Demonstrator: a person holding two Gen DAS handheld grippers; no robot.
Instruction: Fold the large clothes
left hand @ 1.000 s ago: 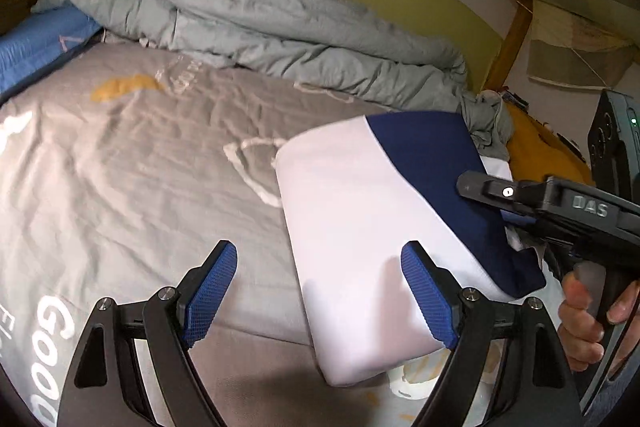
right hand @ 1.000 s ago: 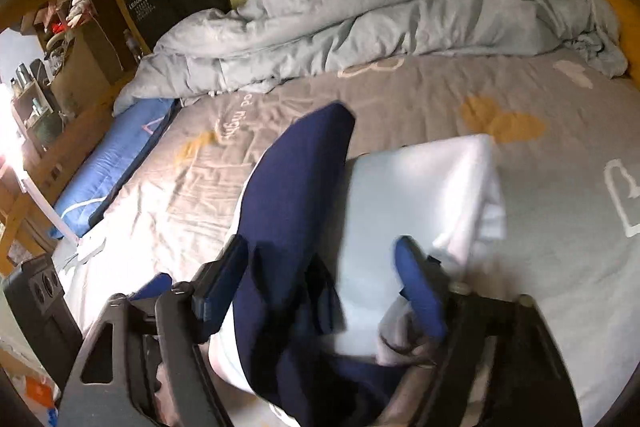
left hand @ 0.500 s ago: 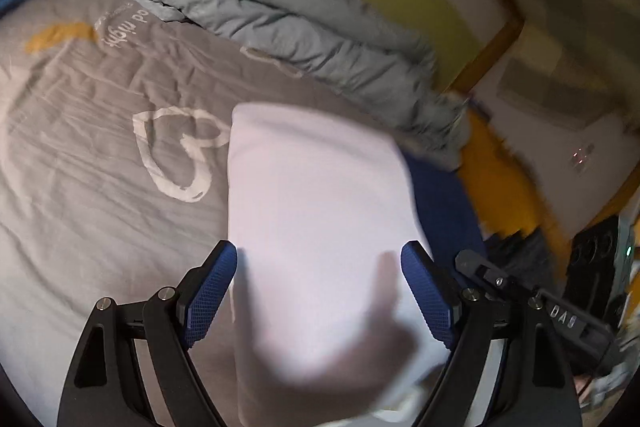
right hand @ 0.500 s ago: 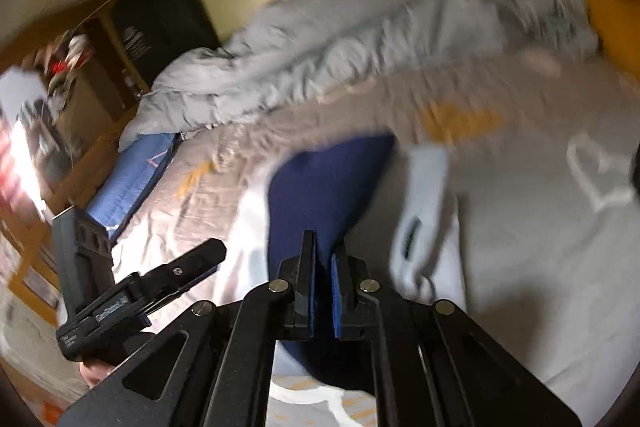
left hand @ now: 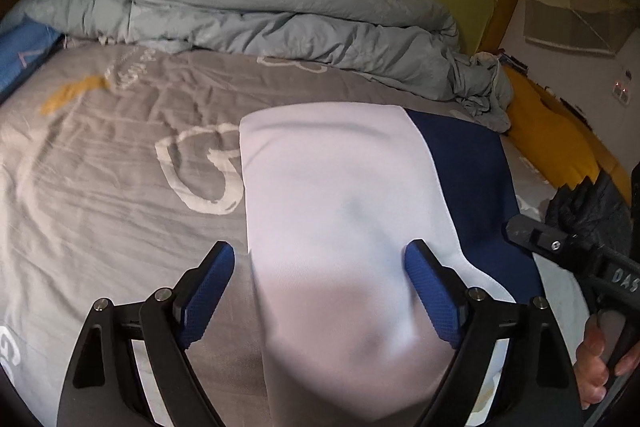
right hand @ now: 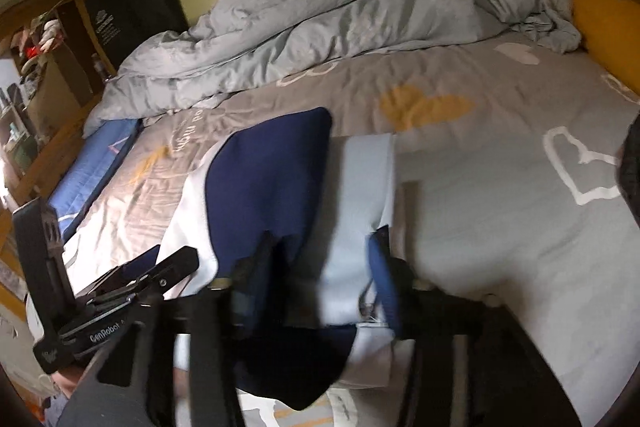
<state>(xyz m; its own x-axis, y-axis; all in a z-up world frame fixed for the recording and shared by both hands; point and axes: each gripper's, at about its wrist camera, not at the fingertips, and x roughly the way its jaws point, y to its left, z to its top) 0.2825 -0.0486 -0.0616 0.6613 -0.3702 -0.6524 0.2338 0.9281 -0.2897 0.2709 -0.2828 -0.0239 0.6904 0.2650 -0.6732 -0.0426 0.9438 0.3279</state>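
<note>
A folded white and navy garment (left hand: 340,211) lies on the grey bed sheet (left hand: 100,187). My left gripper (left hand: 320,279) is open, its blue pads on either side of the garment's near white end, just above it. In the right wrist view the same garment (right hand: 276,179) shows its navy panel and a pale blue part. My right gripper (right hand: 320,267) is open over the garment's near edge, its image blurred. The right gripper also shows at the right edge of the left wrist view (left hand: 568,251), and the left gripper at the lower left of the right wrist view (right hand: 120,291).
A crumpled grey-green duvet (left hand: 260,15) lies across the far side of the bed. A yellow pillow (left hand: 556,139) is at the right, a blue mat (right hand: 92,171) along the left edge. A wooden bed frame and shelves (right hand: 36,67) stand beyond.
My right gripper was shut half a second ago and has opened over the garment. The left gripper has drawn back, and the garment lies flatter with the navy panel showing.
</note>
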